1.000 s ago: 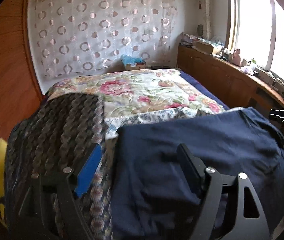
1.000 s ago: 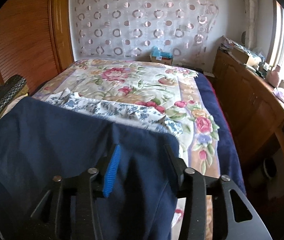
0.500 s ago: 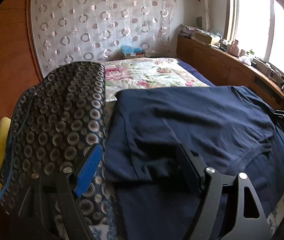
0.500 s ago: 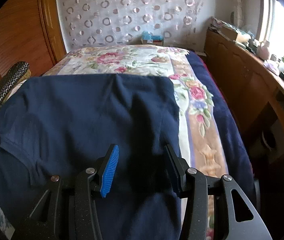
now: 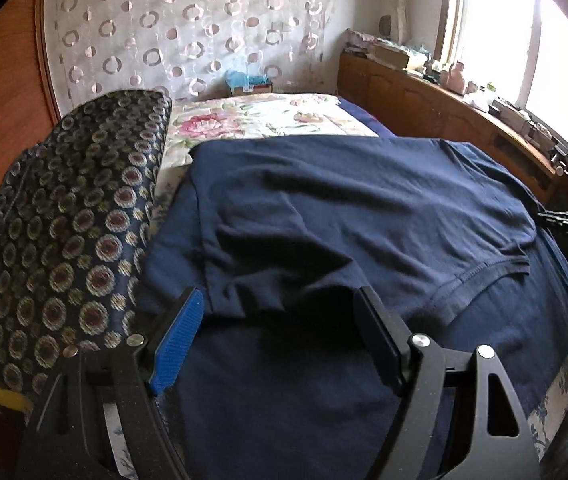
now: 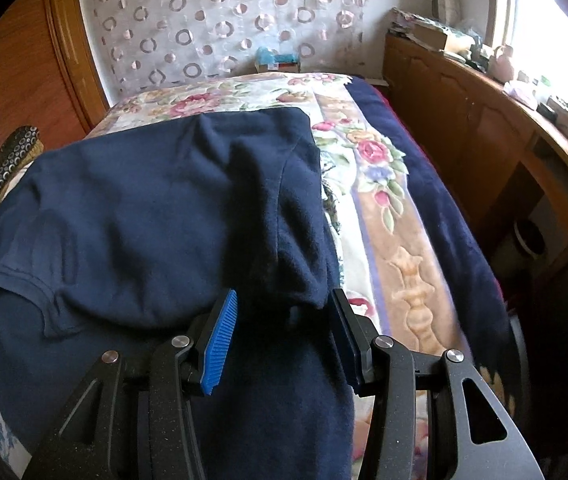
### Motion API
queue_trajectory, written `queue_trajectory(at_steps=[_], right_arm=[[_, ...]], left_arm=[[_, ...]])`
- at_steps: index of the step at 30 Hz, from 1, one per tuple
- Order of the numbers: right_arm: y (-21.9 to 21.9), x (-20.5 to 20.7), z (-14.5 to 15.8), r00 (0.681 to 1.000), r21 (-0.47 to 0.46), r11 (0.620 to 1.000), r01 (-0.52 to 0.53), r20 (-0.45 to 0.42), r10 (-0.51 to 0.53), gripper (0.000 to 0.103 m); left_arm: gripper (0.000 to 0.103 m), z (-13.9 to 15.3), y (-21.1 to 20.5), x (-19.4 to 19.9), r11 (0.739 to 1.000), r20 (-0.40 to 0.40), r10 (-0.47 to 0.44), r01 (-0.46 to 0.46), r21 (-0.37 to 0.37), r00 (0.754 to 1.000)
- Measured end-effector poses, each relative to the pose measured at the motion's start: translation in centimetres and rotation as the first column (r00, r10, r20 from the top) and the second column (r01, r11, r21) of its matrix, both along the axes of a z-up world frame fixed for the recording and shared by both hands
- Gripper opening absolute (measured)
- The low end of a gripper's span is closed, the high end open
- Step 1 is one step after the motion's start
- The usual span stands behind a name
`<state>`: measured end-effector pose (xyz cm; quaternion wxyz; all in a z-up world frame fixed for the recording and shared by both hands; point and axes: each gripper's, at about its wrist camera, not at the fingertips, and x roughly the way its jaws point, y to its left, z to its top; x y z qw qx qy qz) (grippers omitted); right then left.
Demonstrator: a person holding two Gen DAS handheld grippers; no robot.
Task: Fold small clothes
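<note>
The navy shirt (image 5: 344, 208) now lies folded; only the left view shows the patterned cloth (image 5: 67, 232) whole.

No text, label, brand, number or sign can be read in either view. The small box (image 5: 249, 83) at the far end of the bed is too small and blurred to show any print, and the clutter on the window ledge (image 6: 524, 80) shows no legible marking.
</note>
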<state>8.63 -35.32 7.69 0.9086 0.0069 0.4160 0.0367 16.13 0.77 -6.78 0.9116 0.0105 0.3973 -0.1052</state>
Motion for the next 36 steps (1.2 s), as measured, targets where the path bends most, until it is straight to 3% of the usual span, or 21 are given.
queue_trajectory(at_steps=[6, 14, 28, 36], right_arm=[[1.3, 1.1, 0.5, 0.997, 0.041, 0.998, -0.057, 0.044, 0.056, 0.049], [2.8, 2.4, -1.3, 0.998, -0.005, 0.998, -0.058, 0.024, 0.058, 0.049], [2.6, 1.3, -1.3, 0.997, -0.026, 0.998, -0.063, 0.04, 0.064, 0.049], [2.5, 1.2, -1.2, 0.997, -0.028, 0.998, -0.063, 0.041, 0.064, 0.049]], left_arm=[[0.078, -1.0, -0.6, -0.3, 1.0, -0.043, 0.013, -0.013, -0.003, 0.999], [0.078, -2.4, -0.4, -0.2, 0.996, -0.103, 0.081, -0.083, -0.015, 0.991], [0.078, -1.9, 0.7, 1.8, 0.981, -0.11, 0.155, -0.166, -0.103, 0.982], [0.047, -1.7, 1.8, 2.1, 0.97, -0.086, 0.204, -0.213, -0.115, 0.975]])
